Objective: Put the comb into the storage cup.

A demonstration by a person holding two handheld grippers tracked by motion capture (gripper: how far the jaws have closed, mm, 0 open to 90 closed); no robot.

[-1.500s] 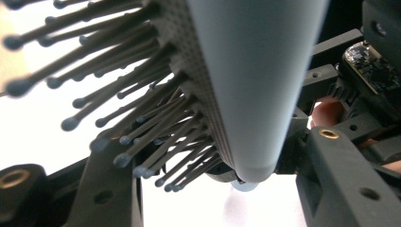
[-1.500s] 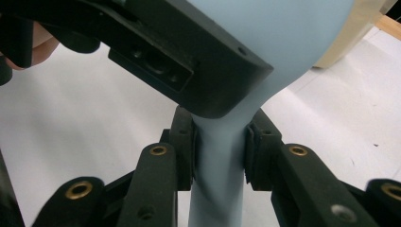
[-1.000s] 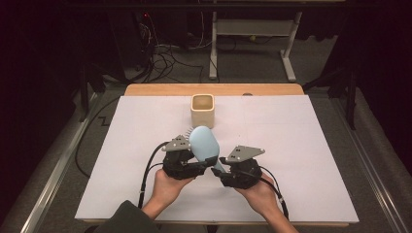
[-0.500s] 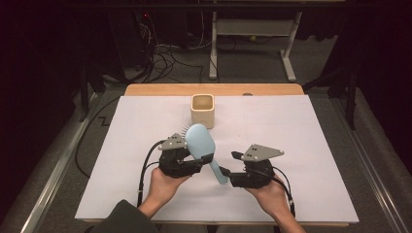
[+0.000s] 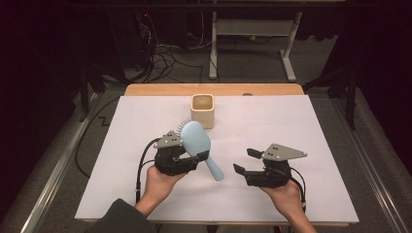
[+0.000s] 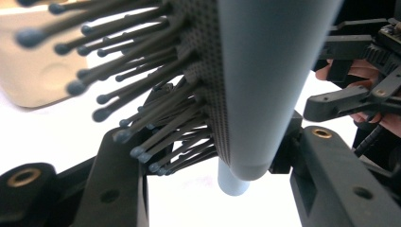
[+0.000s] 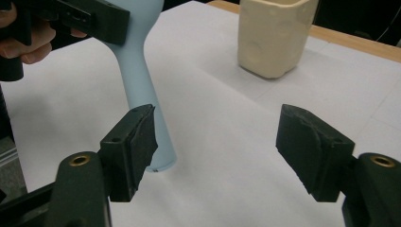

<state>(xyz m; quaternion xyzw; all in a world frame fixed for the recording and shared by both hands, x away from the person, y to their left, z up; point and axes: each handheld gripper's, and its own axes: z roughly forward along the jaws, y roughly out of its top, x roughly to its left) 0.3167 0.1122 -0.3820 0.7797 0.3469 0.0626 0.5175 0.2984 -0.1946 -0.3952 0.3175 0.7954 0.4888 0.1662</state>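
Left gripper (image 5: 192, 158) clenched on a pale blue hairbrush (image 5: 199, 145) near the table's middle, handle slanting down to the right, cream cup (image 5: 202, 110) just beyond, right gripper (image 5: 245, 162) well apart to the right, hand beneath, jaws just opened, nothing between

Matt smooth plastic hairbrush (image 5: 197, 141); matt paper-covered table (image 5: 301, 121).

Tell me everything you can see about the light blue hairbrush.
The hairbrush is light blue with a smooth, matte, plastic-looking oval back and a rounded handle. Dark bristles with small ball tips stand on a dotted grey pad. The left gripper is shut on its head, near the neck. The handle slants down toward the white table cover, with its end close to it. The right gripper, jaws just opened, stands apart from it.
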